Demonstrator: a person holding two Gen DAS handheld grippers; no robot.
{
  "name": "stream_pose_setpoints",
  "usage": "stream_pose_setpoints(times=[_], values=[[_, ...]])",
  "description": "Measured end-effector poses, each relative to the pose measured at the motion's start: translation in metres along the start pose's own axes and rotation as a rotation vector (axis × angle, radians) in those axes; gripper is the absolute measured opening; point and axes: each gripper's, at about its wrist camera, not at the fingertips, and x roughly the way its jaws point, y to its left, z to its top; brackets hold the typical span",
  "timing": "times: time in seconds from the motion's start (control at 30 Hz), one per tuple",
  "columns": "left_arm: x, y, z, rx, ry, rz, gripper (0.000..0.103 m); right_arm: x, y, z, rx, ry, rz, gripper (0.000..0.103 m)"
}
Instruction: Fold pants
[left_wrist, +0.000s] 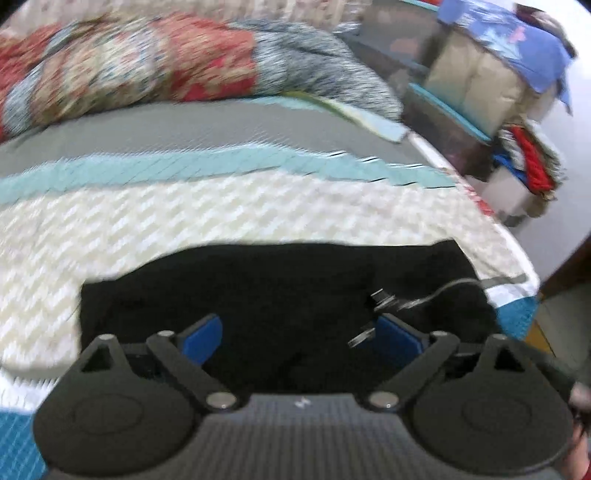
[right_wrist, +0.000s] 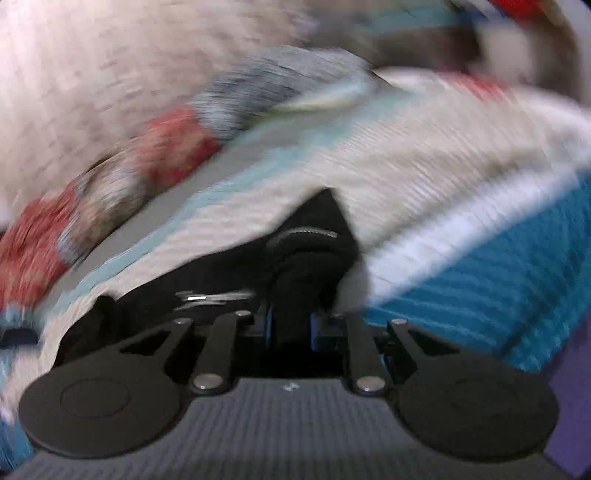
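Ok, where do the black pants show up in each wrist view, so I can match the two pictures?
Left wrist view: the black pants lie flat across the lower middle, just beyond the open left gripper.
Right wrist view: the pants sit lower centre, a bunched fold pinched in the right gripper.
Shared landmark: the floral pillow behind the light blue bedspread stripe.

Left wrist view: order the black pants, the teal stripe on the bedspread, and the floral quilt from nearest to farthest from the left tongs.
1. Black pants: directly under the open left tongs.
2. Teal stripe: crossing the bedspread beyond the pants.
3. Floral quilt: bunched at the far side, toward upper left.
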Motion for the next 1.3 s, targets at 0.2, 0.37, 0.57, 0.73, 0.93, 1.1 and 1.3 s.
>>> stream_pose_setpoints(times=[0.2,0.37,0.57,0.73,0.93,1.1,1.3], values=[[0.033,-0.062,0.028,0.137,0.036,-0.077,0.103,-0.008,0.065,-0.011,-0.314,-0.03,0.049,0.02],[0.074,-0.079,0.024,0.188,0.113,-0.042,0.064,-0.008,0.073,-0.013,-0.334,-0.03,0.076,0.02],[0.067,-0.059,0.019,0.123,0.124,-0.086,0.025,-0.017,0.059,-0.019,-0.312,-0.034,0.1,0.063],[0.032,-0.04,0.03,0.114,0.06,-0.122,0.025,-0.005,0.058,-0.017,-0.344,0.048,0.113,0.019],[-0.027,0.017,0.04,0.04,-0.077,-0.095,0.026,-0.02,0.127,-0.006,-0.454,-0.009,0.274,0.017],[-0.048,0.081,0.016,-0.047,-0.097,-0.001,0.026,-0.013,0.191,-0.028,-0.633,0.011,0.356,0.017],[0.004,0.157,-0.038,-0.255,0.067,0.171,0.04,0.044,0.214,-0.072,-0.718,0.25,0.415,0.034]])
